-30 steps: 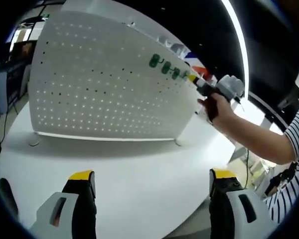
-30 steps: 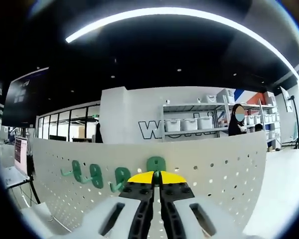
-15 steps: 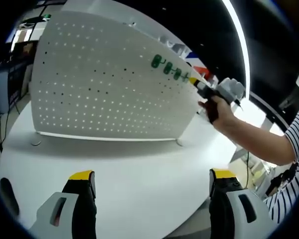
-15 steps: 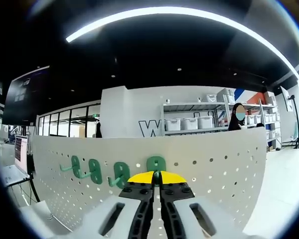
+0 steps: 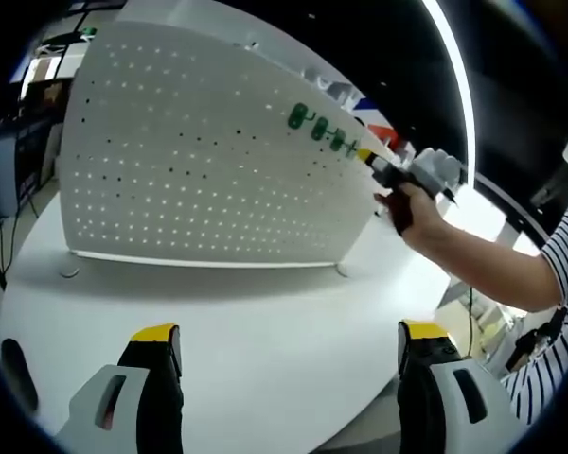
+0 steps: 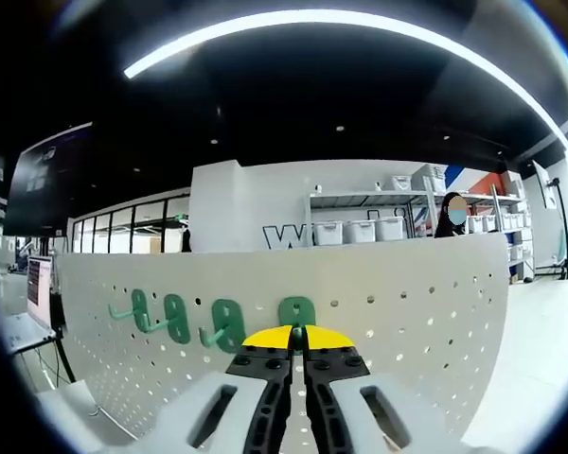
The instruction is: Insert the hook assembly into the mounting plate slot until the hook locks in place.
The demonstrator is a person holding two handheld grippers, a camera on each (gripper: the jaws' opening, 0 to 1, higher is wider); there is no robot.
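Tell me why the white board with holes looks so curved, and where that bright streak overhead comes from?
Left gripper view: the fisheye lens bows the pegboard, and light glows through its holes; the board casts a soft shadow on the table. Right gripper view: a ceiling light strip bends into an arc and glares against the dark ceiling; the green hooks stay fairly sharp.

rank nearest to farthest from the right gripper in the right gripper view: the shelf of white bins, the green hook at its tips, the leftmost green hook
1. Green hook at its tips, just above the shut jaws of the right gripper.
2. Leftmost green hook, far left on the pegboard.
3. Shelf of white bins, behind the board.
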